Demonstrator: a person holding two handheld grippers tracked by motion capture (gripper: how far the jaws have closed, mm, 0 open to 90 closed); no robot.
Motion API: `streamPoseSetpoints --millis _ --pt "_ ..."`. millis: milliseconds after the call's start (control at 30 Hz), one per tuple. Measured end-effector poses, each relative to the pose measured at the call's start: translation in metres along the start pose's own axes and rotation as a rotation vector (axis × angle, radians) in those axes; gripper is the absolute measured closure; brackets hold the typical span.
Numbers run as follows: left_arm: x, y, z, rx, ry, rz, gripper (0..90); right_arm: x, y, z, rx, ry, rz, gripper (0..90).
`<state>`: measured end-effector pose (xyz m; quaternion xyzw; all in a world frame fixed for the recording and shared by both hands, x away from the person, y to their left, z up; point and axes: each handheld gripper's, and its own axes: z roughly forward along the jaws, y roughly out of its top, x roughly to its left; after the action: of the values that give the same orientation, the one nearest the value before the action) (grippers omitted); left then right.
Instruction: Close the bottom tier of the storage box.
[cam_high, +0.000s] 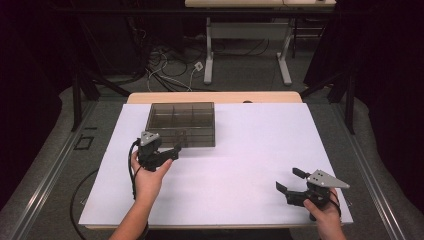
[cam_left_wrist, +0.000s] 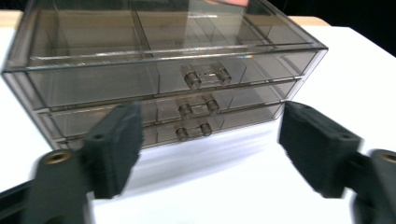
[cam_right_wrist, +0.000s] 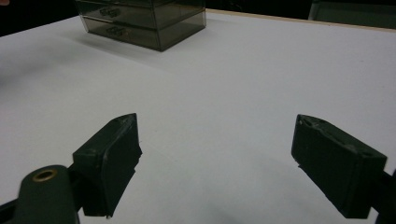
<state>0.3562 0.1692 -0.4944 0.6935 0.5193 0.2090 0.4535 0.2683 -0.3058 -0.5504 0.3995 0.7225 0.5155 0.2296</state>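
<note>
At far-left centre of the white tabletop (cam_high: 250, 150) the smoked drawer box (cam_high: 182, 123) is seen w/ all 3 drawers closed, nothing yet gripped: left tongs (cam_left_wrist: 210, 149) spread just before it, right tongs (cam_right_wrist: 217, 163) spread, well apart.

Overhead and both claw-mounted cameras share the drawer box (cam_high: 182, 124).

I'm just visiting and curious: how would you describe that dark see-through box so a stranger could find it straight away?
Start at the white table and look toward its far left part. There sits the smoky clear plastic drawer box, just beyond the left gripper. Three stacked drawers, each with a small clear handle in front, set it apart.
</note>
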Motion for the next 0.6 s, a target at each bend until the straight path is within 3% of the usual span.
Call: streamPoseSetpoints --millis 100,233,600 --pt "-0.001 -0.001 -0.007 -0.022 -0.01 -0.007 14.0 0.001 0.0 0.0 0.001 0.007 -0.005 14.7" --pt "-0.003 -0.003 -0.016 -0.034 -0.035 0.002 1.5 0.001 0.001 0.0 0.0 0.008 -0.015 14.7" --pt "-0.007 -0.012 -0.042 -0.084 -0.09 0.053 0.8 0.004 0.001 0.0 -0.005 0.011 -0.026 14.7"
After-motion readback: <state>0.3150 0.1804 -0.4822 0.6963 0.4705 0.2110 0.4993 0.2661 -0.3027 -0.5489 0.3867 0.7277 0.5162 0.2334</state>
